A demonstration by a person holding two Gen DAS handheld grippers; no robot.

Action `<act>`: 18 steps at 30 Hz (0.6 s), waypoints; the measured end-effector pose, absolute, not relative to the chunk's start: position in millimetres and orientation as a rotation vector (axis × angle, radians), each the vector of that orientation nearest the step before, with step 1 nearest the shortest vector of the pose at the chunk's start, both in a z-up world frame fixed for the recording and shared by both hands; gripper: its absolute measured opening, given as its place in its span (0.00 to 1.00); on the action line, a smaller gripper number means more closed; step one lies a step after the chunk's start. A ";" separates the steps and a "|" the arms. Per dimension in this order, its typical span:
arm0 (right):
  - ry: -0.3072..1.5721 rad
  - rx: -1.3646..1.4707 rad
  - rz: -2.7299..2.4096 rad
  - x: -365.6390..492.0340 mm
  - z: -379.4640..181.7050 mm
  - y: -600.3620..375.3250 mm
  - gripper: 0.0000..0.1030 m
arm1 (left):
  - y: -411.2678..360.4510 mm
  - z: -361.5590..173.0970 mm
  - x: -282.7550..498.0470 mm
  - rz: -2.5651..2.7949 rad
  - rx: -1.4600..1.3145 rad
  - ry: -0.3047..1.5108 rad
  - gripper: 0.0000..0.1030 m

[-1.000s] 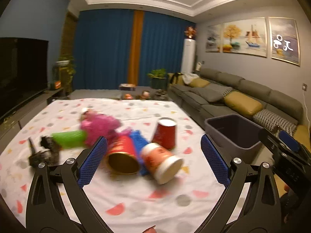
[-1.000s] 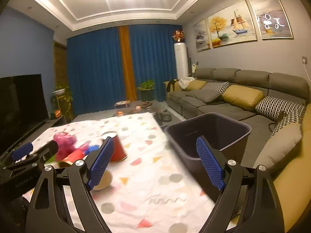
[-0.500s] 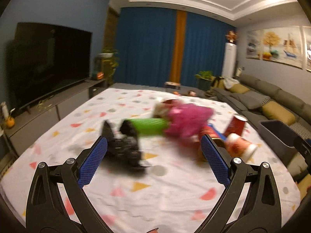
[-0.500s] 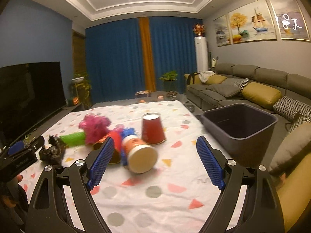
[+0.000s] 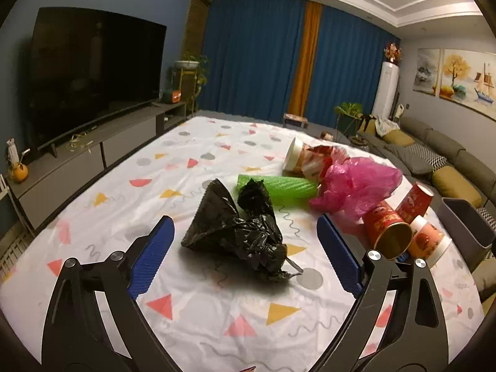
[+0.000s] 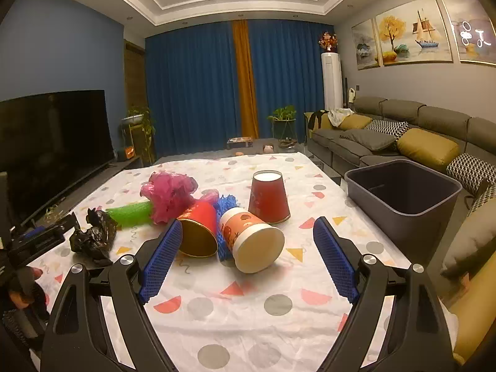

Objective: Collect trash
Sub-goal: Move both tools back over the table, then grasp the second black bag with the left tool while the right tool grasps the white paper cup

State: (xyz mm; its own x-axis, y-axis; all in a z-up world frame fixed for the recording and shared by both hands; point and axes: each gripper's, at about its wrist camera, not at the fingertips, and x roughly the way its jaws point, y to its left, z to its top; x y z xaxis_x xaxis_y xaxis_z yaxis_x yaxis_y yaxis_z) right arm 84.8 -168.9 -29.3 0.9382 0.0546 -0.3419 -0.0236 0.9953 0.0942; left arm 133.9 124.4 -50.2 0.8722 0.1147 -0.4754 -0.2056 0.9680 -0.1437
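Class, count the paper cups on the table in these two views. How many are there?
3 in the right wrist view: an upside-down red cup, a red cup on its side, and a white-and-orange cup on its side. The left wrist view shows a possible fourth behind the pink bag.

The right gripper (image 6: 246,255) hangs above the table (image 6: 248,316) with its blue-padded fingers (image 6: 161,257) spread wide and nothing between them. Just ahead of it lies a white-bottomed paper cup (image 6: 252,238) on its side, touching a piece of blue foam netting (image 6: 224,217) and a tipped red cup with a gold inside (image 6: 198,229). Behind them a red paper cup (image 6: 269,197) stands upside down. Farther left lie a crumpled pink plastic bag (image 6: 169,193), a green foam sleeve (image 6: 130,214) and a black plastic bag (image 6: 91,235). The left gripper (image 6: 34,238) shows at the left edge, near the black bag. A grey bin (image 6: 403,198) stands off the table's right side, beside the sofa (image 6: 403,133).
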 end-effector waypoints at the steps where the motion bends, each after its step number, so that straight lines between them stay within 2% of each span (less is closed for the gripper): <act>1: 0.354 0.089 0.039 86.7 -30.0 -168.6 0.81 | 123.8 -52.2 138.1 0.172 -0.190 0.490 0.88; 7: 0.381 0.088 0.022 97.9 -37.0 -172.0 0.81 | 124.3 -65.2 159.9 0.183 -0.184 0.556 0.83; 14: 0.425 0.097 0.007 114.8 -49.0 -173.7 0.81 | 129.5 -72.8 175.0 0.166 -0.222 0.626 0.80; 18: 0.453 0.101 0.008 123.3 -56.2 -173.1 0.81 | 134.0 -80.3 185.0 0.145 -0.246 0.681 0.67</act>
State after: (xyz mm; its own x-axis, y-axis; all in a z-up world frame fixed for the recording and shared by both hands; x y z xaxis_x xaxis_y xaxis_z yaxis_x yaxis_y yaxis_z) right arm 123.3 -173.1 -56.2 0.8994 0.0302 -0.4361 0.0145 0.9950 0.0988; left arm 185.0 134.0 -80.3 0.7687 0.0523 -0.6375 -0.2122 0.9611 -0.1770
